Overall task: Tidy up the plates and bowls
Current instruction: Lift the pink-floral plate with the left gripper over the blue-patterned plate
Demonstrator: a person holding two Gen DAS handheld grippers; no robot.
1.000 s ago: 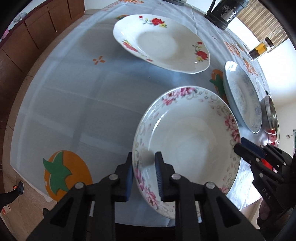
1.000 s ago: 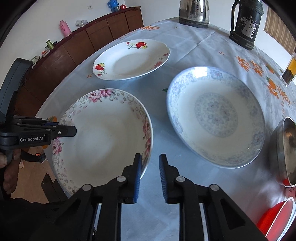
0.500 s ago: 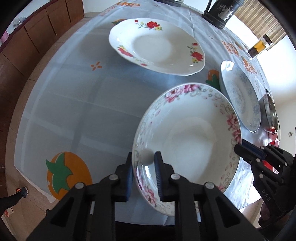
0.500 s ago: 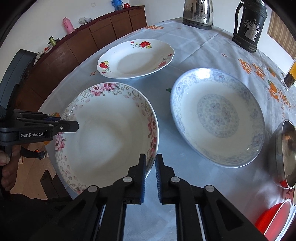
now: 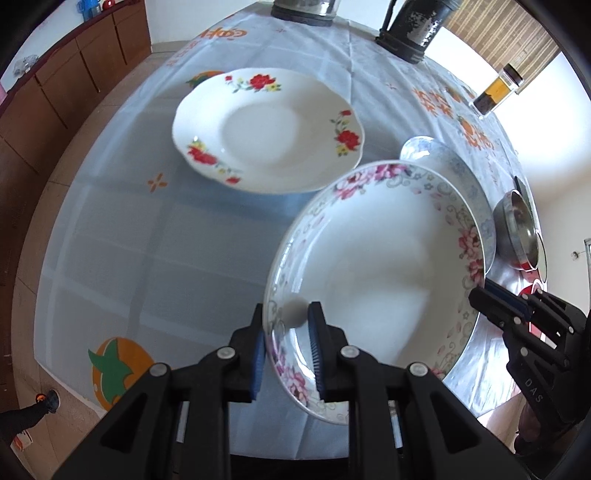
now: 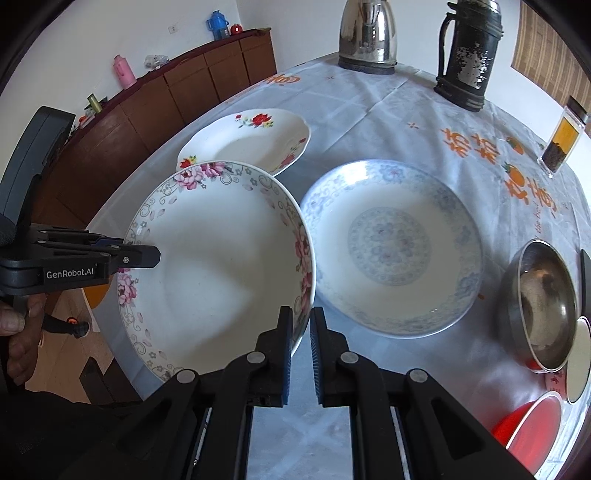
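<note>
A deep plate with pink flowers on its rim (image 5: 380,280) (image 6: 218,266) hangs tilted above the table, held at two opposite edges. My left gripper (image 5: 286,339) (image 6: 147,254) is shut on its near-left rim. My right gripper (image 6: 300,347) (image 5: 480,291) is shut on the rim at the other side. A white plate with red flowers (image 5: 269,129) (image 6: 251,138) lies on the table behind. A blue-patterned plate (image 6: 391,243) (image 5: 461,177) lies to the right, partly hidden behind the lifted plate in the left wrist view.
A steel bowl (image 6: 543,306) and a red dish (image 6: 528,428) sit at the right. A kettle (image 6: 367,35), a dark flask (image 6: 467,55) and a spice jar (image 6: 563,140) stand at the back. A wooden sideboard (image 6: 155,99) runs along the left. The table edge (image 5: 62,380) is near.
The right gripper closed onto the pink-flowered plate's rim. Both grippers have lifted the plate off the cloth and carried it toward the blue plate and the red-flowered plate.
</note>
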